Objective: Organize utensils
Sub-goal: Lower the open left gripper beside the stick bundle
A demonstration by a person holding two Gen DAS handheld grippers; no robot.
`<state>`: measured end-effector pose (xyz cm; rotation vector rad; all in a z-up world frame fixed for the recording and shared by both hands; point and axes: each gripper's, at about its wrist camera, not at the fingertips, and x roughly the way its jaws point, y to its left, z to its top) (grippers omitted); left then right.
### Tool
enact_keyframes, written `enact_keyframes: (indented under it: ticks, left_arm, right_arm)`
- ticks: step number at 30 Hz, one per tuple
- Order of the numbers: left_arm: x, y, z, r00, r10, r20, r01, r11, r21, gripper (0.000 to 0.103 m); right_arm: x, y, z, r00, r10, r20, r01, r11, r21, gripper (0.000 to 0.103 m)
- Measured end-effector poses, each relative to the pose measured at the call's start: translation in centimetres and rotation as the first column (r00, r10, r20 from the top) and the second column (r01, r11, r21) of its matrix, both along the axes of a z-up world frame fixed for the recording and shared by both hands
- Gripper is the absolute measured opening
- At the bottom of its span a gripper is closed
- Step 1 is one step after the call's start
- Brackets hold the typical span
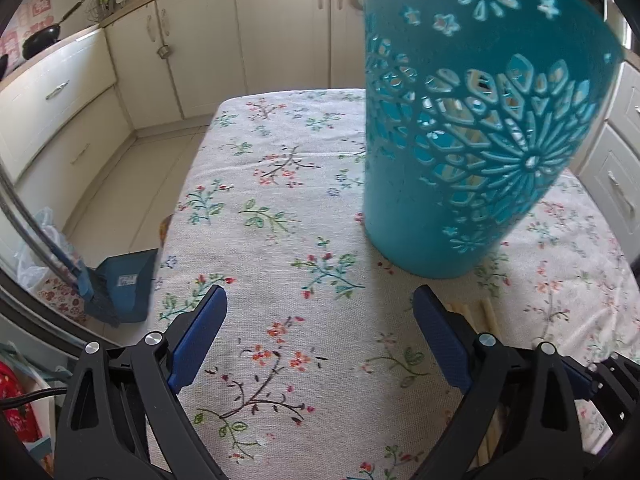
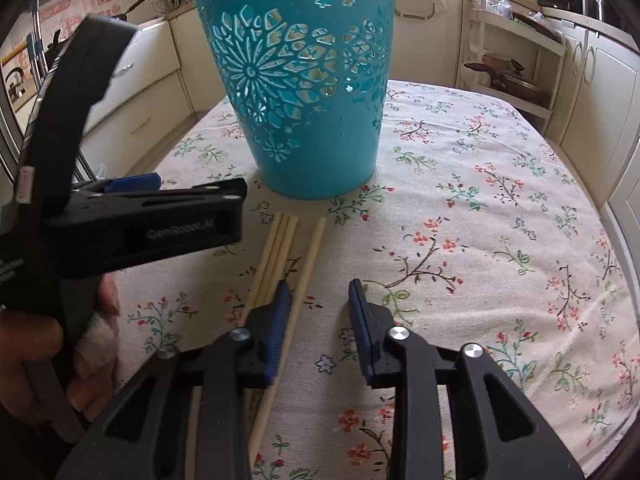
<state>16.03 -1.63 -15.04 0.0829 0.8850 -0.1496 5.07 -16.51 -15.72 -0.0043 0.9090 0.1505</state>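
Note:
A teal cut-out utensil holder (image 2: 312, 80) stands upright on the floral tablecloth (image 2: 480, 240); in the left wrist view the holder (image 1: 460, 120) looms at the upper right. Several pale wooden chopsticks (image 2: 280, 248) lie side by side on the cloth in front of it. My right gripper (image 2: 319, 284) hovers over their near ends, open by a narrow gap with nothing between the pads; its left finger covers the sticks. My left gripper (image 1: 320, 296) is wide open above bare cloth, left of the chopsticks (image 1: 476, 312). Its black body (image 2: 140, 224) shows held in a hand (image 2: 40, 360).
Cream kitchen cabinets (image 1: 280, 28) ring the table. A blue dustpan (image 1: 124, 284) stands on the floor by the table's left edge. A white shelf rack (image 2: 516, 60) with wooden items stands past the far right corner. Open cloth stretches to the right of the holder.

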Motion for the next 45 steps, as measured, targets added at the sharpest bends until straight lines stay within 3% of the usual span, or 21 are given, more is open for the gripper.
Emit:
enact_keyframes:
  ticks: [2,5,12,22,45]
  left_arm:
    - [-0.5,0.1,0.2,0.999,-0.046,-0.011,0.046,0.998,-0.036,0.09]
    - [-1.5,0.2,0.0,0.994,-0.099,-0.047,0.094,0.992,-0.09,0.09]
    - [-2.6,-1.4,-0.5,0.986,-0.154,-0.07,0.152,0.988,-0.036,0.09]
    - [-2.5,-1.6,-0.7,0.989,-0.122,-0.088,0.123,0.992,0.005,0.09]
    - [-2.5,-2.0,-0.8,0.983,-0.156,-0.094,0.155,0.988,-0.019,0.09]
  right_arm:
    - [0.0,-0.4,0.1,1.0,-0.007,-0.006,0.007,1.0,0.001,0.019]
    - [-0.1,-0.9,0.2,1.0,-0.018,-0.012,0.018,1.0,0.01,0.017]
    - [0.0,-1.6,0.1,1.0,-0.025,-0.018,0.026,0.999,0.044,0.017]
    - [0.2,-2.3,0.0,1.0,-0.022,-0.02,0.024,0.996,0.084,0.018]
    - [0.4,-2.8,-0.1,0.999,-0.024,-0.023,0.027,0.993,0.113,0.021]
